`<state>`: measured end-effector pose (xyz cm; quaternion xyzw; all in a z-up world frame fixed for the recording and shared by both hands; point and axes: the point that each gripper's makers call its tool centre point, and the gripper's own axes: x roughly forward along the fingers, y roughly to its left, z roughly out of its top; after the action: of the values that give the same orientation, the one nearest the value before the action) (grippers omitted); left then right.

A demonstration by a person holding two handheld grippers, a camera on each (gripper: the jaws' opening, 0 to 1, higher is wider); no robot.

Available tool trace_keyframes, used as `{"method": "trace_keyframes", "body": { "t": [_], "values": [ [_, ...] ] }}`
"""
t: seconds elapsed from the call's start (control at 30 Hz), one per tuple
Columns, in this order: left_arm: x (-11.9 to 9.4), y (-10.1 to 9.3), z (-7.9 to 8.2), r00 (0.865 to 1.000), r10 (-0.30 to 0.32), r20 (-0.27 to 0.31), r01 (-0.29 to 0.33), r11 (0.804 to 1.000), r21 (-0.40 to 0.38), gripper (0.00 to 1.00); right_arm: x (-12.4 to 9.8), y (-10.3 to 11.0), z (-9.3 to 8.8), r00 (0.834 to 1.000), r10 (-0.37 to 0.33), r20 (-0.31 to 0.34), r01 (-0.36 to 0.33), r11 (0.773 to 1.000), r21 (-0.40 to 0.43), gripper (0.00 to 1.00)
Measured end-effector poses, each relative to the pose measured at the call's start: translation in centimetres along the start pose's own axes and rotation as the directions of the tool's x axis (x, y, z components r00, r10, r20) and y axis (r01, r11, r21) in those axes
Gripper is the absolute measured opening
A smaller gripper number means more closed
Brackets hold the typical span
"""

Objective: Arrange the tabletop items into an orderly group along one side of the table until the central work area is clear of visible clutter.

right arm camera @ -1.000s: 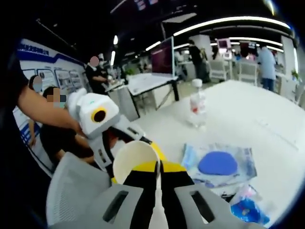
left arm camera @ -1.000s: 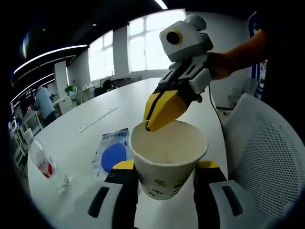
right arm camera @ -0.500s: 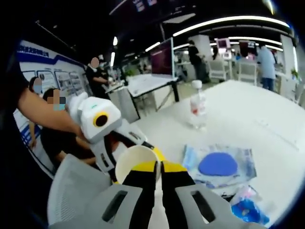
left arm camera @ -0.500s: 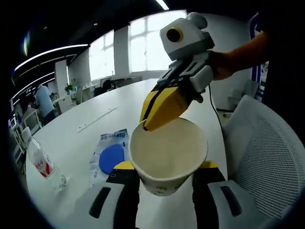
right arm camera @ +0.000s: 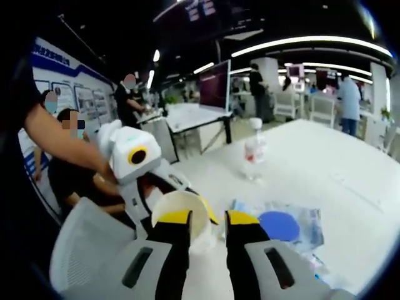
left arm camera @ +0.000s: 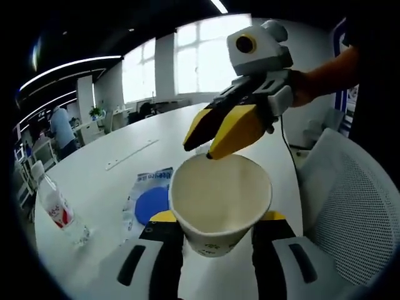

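Between the left gripper's (left arm camera: 215, 215) yellow jaws sat a white paper cup (left arm camera: 220, 203), clamped on both sides above the white table (left arm camera: 100, 187). Just over its rim hovered the right gripper (left arm camera: 209, 137), its jaws parted and apart from the cup. Beyond lay a packet with a blue disc (left arm camera: 150, 200) and a water bottle (left arm camera: 57, 212).
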<state>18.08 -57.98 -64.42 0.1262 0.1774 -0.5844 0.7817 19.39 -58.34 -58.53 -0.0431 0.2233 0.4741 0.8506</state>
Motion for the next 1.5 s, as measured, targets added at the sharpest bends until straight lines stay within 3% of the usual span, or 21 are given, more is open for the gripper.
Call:
{"method": "trace_keyframes", "body": {
  "t": [0.4, 1.07, 1.5],
  "values": [
    [-0.2, 1.5, -0.1, 0.999, 0.033, 0.013, -0.033, 0.998, -0.044, 0.42, -1.3, -1.6, 0.2, 0.998, -0.056, 0.028, 0.056, 0.998, -0.031, 0.34],
    [-0.1, 4.3, 0.4, 0.995, 0.101, 0.025, -0.099, 0.993, -0.069, 0.42, -3.0, -3.8, -1.2, 0.987, -0.155, 0.036, 0.157, 0.984, -0.086, 0.71],
    [0.0, 6.7, 1.3, 0.984, 0.174, 0.037, -0.171, 0.982, -0.082, 0.42, -4.6, -4.9, -2.0, 0.981, -0.192, 0.040, 0.194, 0.979, -0.061, 0.78]
  ]
}}
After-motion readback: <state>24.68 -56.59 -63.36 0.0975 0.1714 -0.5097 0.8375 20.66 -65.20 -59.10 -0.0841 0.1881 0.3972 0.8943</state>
